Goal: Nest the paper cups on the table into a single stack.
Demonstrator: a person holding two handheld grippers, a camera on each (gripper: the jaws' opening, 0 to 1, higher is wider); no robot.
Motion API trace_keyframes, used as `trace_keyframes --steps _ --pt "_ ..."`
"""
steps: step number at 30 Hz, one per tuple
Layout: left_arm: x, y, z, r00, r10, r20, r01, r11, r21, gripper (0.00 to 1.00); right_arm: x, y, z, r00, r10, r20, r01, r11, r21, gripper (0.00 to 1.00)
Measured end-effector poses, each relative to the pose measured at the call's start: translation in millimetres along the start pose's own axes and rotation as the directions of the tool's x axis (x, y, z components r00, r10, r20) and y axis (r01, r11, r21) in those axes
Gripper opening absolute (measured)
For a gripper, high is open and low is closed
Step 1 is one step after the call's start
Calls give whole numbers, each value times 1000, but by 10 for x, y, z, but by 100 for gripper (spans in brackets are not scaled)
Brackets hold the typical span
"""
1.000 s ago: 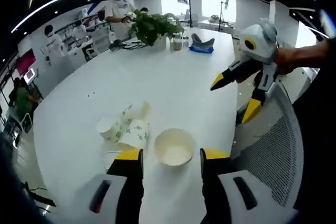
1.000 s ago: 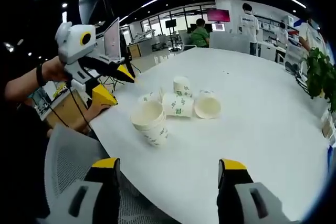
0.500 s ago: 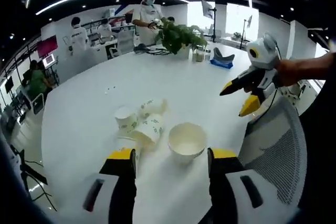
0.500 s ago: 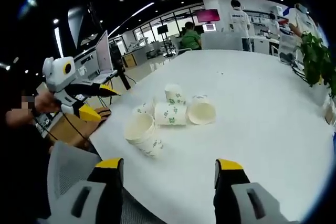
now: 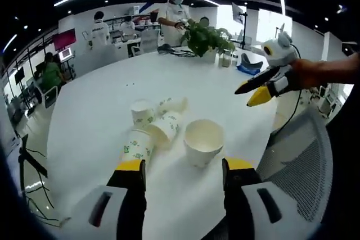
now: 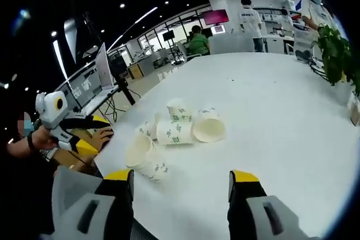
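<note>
Several white paper cups with green print lie and stand in a cluster on the white round table (image 5: 107, 91). In the left gripper view the nearest cup (image 5: 203, 140) stands mouth up just ahead of my left gripper (image 5: 185, 167), which is open and holds nothing. Beside it lie two cups on their sides (image 5: 138, 145) (image 5: 166, 128), and a small upright cup (image 5: 142, 113) is behind them. My right gripper (image 5: 246, 96) hovers at the right, off the table edge. In the right gripper view my right gripper (image 6: 181, 177) is open and the cup cluster (image 6: 174, 132) sits ahead, with my left gripper (image 6: 93, 133) at the left.
A potted plant (image 5: 203, 36) and small items stand at the table's far side. A grey mesh chair (image 5: 298, 167) is at the near edge. People stand at desks in the background. A laptop (image 6: 104, 74) sits on a side desk.
Both views have shifted with the hands. Each gripper now appears farther from the other and from the cups. The cups themselves have not moved.
</note>
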State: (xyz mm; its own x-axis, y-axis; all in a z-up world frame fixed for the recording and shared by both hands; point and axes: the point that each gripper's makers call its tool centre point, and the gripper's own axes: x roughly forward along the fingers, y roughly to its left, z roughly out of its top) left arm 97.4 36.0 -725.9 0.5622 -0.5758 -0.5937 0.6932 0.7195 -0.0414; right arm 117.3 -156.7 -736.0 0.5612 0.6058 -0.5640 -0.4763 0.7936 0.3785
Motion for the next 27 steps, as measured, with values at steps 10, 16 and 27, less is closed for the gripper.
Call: trace_keyframes --steps 10,16,27 --pt "-26 -46 -126 999 38 -12 -38 999 9 55 208 -46 45 999 30 -19 -30 1000 3 68" --pt "-15 -93 -173 998 56 -11 -56 998 16 56 338 -101 137 999 41 -15 -41 999 19 68" --pt "-19 -130 -242 997 70 -7 -71 997 -22 56 515 -38 225 998 60 -21 -60 998 29 67"
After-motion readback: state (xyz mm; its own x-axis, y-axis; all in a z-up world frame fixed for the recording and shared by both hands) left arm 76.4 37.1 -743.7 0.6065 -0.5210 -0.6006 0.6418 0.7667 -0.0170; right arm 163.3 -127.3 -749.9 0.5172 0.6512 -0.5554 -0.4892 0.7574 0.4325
